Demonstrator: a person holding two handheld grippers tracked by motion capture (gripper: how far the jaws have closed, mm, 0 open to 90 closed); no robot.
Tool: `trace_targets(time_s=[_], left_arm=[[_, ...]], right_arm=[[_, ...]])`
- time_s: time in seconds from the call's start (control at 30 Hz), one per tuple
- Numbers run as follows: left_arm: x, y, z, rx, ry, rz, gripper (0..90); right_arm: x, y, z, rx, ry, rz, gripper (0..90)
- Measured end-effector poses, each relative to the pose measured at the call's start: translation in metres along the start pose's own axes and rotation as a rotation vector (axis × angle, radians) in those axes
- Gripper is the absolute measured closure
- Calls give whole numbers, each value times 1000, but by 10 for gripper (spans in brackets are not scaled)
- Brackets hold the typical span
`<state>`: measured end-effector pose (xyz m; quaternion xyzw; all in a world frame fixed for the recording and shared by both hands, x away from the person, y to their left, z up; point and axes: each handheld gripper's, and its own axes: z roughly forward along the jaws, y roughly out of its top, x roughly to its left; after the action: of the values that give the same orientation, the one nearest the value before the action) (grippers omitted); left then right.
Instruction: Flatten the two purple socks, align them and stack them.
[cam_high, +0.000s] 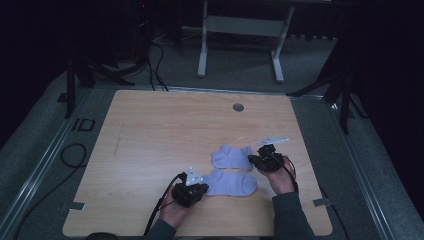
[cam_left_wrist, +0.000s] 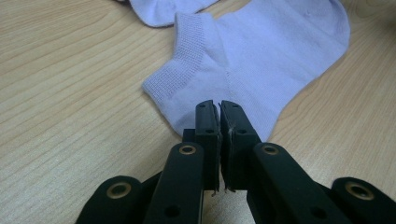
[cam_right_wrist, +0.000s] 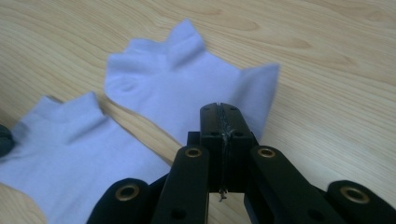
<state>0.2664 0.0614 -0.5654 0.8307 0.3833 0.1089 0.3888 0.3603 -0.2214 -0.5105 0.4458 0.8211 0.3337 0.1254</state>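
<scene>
Two lavender ankle socks lie flat on the wooden table (cam_high: 165, 130). The near sock (cam_high: 232, 183) (cam_left_wrist: 271, 51) (cam_right_wrist: 70, 149) lies crosswise, its ribbed cuff toward my left gripper (cam_high: 200, 189) (cam_left_wrist: 219, 105). That gripper's jaws are shut, with their tips over the sock's heel edge. The far sock (cam_high: 231, 157) (cam_left_wrist: 159, 9) (cam_right_wrist: 187, 88) lies just behind it. My right gripper (cam_high: 252, 160) (cam_right_wrist: 220, 108) is at this sock's right end, jaws shut and tips over its near edge. I cannot see cloth pinched in either gripper.
A round grommet (cam_high: 238, 107) sits near the table's far edge. A white desk frame (cam_high: 240, 25) stands on the floor beyond. Cables (cam_high: 75, 155) loop on the floor at the left. Bare wood spreads over the left and back of the tabletop.
</scene>
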Motion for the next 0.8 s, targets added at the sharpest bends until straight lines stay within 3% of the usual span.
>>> trace_targets(time_s=[0.33,0.5,0.8], left_arm=[[0,0,0,-2,0,-2,866],[0,0,0,-3,-2,-2,862],[0,0,0,-3,-2,0,857]], right_arm=[[-10,-3,-8,3,-36,0,859],[0,4,-2,16,-14,-88,760],[22,18,26,66,22,-240,641]])
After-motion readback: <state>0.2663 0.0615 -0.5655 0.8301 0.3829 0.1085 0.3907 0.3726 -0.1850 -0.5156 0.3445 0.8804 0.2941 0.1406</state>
